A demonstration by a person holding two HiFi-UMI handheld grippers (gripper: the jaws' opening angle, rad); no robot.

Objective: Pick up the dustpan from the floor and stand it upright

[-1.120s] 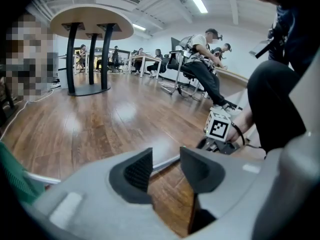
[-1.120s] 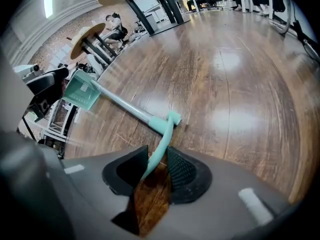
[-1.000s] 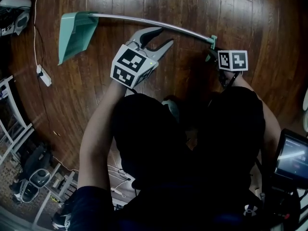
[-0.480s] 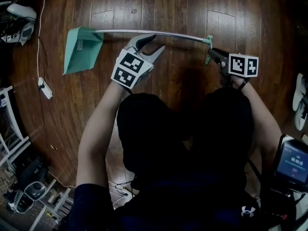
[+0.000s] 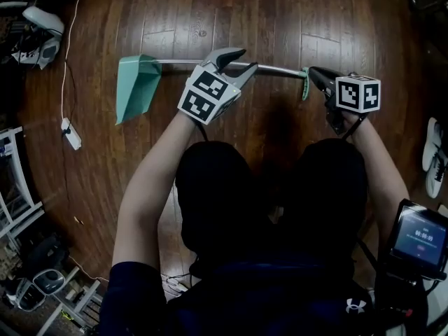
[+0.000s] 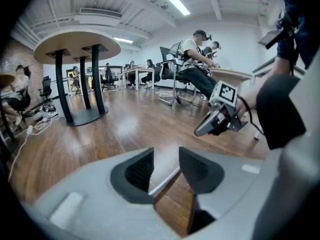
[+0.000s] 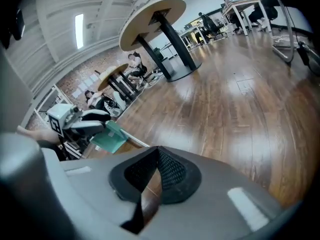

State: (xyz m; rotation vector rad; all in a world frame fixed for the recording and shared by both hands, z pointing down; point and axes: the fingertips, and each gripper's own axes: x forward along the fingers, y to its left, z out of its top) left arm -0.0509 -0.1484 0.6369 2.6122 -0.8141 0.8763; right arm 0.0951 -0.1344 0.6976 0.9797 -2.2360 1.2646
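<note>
The teal dustpan [image 5: 136, 86] rests on the wood floor, its metal pole [image 5: 276, 69] running right to a teal grip end [image 5: 306, 82]. My left gripper [image 5: 236, 63] straddles the pole near its middle. In the left gripper view the pole [image 6: 167, 176] passes between the jaws, which are closing, and the pads [image 6: 140, 170] stand clear of it. My right gripper [image 5: 316, 80] sits at the grip end. Its pads [image 7: 170, 170] meet with nothing visible between them. The pole [image 7: 137, 143] vanishes behind its left jaw, with the pan [image 7: 112, 136] beyond.
A white power strip [image 5: 72, 133] with its cable lies on the floor at the left, and shoes [image 5: 38, 37] sit at the top left. More shoes [image 5: 435, 149] lie at the right edge. A round table on black legs [image 6: 77, 49] stands ahead, with seated people beyond.
My left gripper has moved forward until its jaws straddle the pole. The right gripper has risen with the pole's grip end beside it. The dustpan sits further right in the head view.
</note>
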